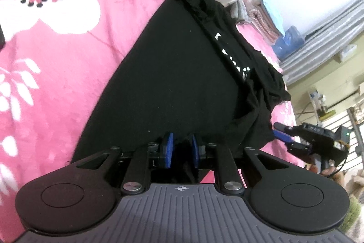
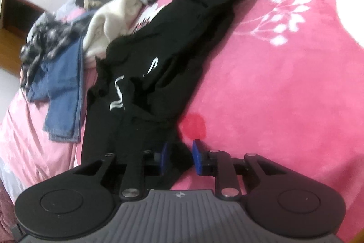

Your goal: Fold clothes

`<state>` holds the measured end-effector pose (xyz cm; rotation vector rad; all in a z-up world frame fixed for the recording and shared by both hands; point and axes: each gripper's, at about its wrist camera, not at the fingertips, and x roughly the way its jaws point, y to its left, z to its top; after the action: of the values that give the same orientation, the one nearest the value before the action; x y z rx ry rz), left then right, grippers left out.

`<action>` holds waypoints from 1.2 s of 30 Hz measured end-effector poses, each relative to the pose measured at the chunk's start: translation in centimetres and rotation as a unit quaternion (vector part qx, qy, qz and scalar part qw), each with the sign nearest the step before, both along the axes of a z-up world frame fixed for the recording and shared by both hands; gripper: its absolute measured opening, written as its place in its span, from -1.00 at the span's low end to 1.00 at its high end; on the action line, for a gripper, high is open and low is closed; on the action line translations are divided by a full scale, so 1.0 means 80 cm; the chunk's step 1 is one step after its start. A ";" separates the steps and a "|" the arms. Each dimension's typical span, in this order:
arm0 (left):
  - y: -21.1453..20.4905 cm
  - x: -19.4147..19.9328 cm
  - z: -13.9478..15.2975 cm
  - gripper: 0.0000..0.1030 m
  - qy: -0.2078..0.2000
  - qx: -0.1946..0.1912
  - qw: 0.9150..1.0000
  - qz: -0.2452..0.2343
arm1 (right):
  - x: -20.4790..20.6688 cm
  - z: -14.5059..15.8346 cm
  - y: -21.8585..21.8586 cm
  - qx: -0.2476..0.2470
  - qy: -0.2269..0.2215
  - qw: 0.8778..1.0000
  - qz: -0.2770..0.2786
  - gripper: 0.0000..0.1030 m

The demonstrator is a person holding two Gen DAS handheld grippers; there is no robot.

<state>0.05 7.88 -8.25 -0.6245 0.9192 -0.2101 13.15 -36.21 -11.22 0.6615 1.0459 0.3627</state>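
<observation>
Both grippers sit at the near hem of the black shirt (image 1: 173, 65) on the pink blanket (image 1: 56, 56): left gripper (image 1: 181, 147) and right gripper (image 2: 180, 157) each slightly open, fabric between the pads, not visibly pinched. Close both on the hem evenly before lifting.

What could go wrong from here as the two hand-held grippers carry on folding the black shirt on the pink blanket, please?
1. The far side of the black shirt is bunched around its white print, so folding now may lock in wrinkles.
2. The right hand-held gripper sits at the hem's edge, partly over the pink blanket; it might pinch blanket too.
3. The left hand-held gripper has only a little hem between its pads, which could slip.
</observation>
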 end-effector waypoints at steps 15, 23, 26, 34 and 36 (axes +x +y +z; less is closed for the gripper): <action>-0.007 -0.011 -0.012 -0.67 -0.020 0.056 0.998 -0.028 | -0.021 0.009 0.018 -0.054 -0.009 0.998 0.039 -0.91; -0.019 -0.028 0.003 -0.63 -0.079 0.092 0.986 -0.111 | -0.089 0.056 -0.043 0.007 -0.002 1.000 -0.026 -0.92; -0.037 -0.041 0.008 -0.41 -0.103 0.126 0.972 -0.171 | -0.118 0.076 -0.070 0.019 0.001 0.998 -0.059 -0.92; -0.103 -0.084 0.003 -0.16 -0.163 0.239 0.901 -0.324 | -0.175 0.082 -0.130 0.010 0.036 0.991 -0.131 -0.92; -0.116 -0.092 0.002 -0.16 -0.182 0.260 0.883 -0.346 | -0.184 0.074 -0.144 0.008 0.048 0.988 -0.149 -0.92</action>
<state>-7.31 -1.40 -8.11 0.2649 0.7524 -0.6708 -1.59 -47.77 -5.34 0.8435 1.0187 0.0802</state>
